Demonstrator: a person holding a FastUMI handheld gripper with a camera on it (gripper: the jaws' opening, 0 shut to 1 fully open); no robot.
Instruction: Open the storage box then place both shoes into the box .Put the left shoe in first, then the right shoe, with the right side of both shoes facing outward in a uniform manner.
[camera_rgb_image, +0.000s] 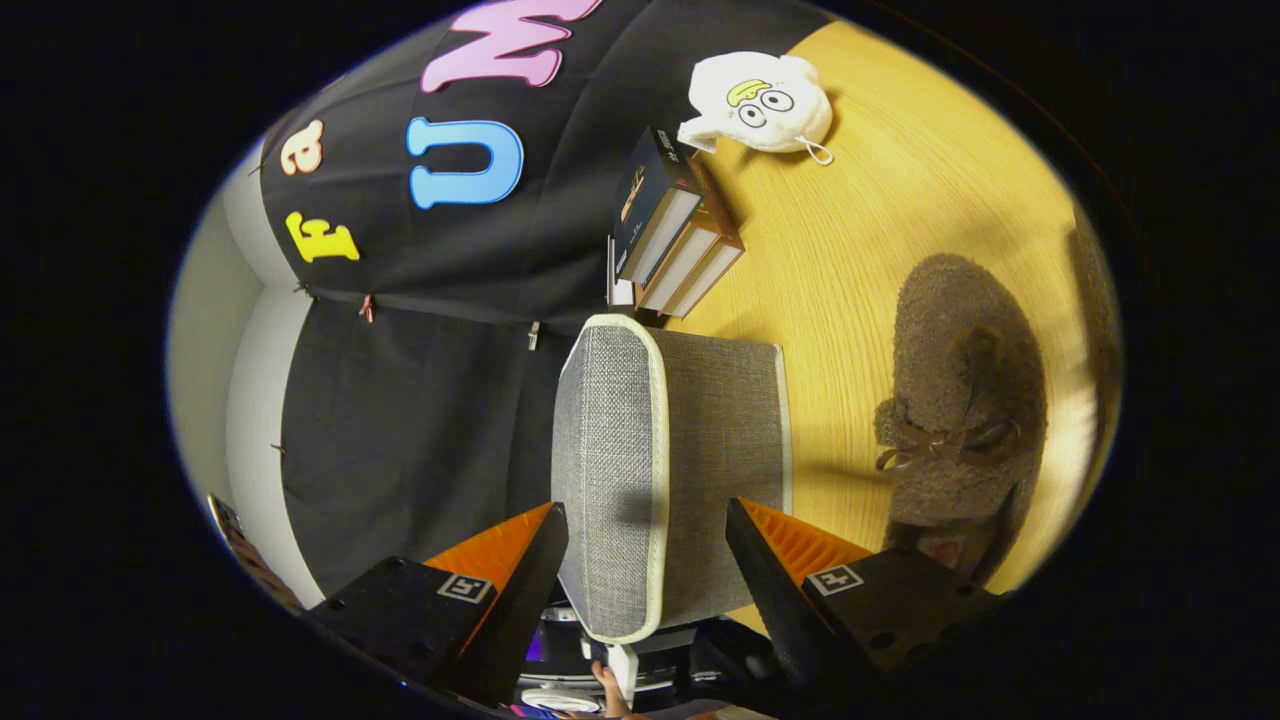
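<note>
The gripper (645, 560) is rolled on its side, fingers spread, with the grey fabric storage box (660, 470) lying between them. Neither finger visibly presses on the box; contact cannot be confirmed. The box's long axis runs straight ahead, along the fingers. Its piped lid edge faces the booth wall; the lid appears closed, so opening is judged the step in hand.

Count, relative to the box:
- Brown fuzzy shoe (960, 400): one visible, beside the box on the tabletop (860, 260).
- Books (675, 235): three, stacked just beyond the box.
- White plush toy (762, 102): one, beyond the books.
</note>
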